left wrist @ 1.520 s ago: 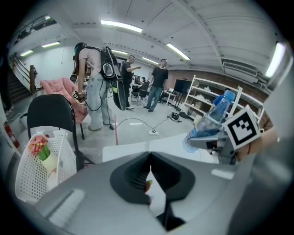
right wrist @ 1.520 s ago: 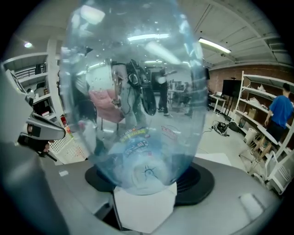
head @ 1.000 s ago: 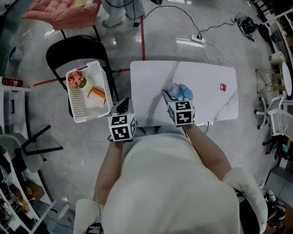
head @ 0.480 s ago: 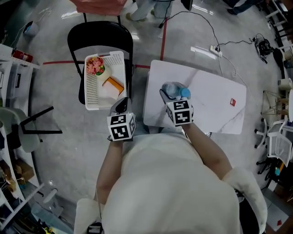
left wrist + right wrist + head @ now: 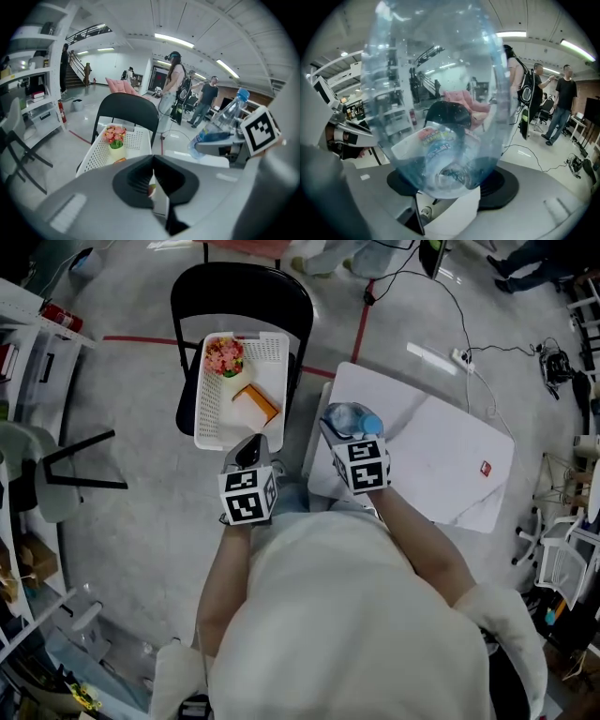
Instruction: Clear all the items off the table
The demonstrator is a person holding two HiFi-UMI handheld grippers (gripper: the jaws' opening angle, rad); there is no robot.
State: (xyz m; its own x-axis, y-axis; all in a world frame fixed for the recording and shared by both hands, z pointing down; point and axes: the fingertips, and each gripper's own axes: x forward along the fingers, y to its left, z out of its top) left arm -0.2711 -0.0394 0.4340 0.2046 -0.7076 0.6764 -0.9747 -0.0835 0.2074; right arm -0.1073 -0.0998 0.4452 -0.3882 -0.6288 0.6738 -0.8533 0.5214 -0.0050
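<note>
Head view: right tongs clamp the water bottle over the table's left edge (likely bound for the basket left of it); left tongs are pinched together, empty.

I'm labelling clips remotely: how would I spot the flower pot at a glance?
Find the black chair left of the white table; a white basket sits on it. The flower pot stands at its far end, topped with pink blooms, unlike the flat orange box beside it.
</note>
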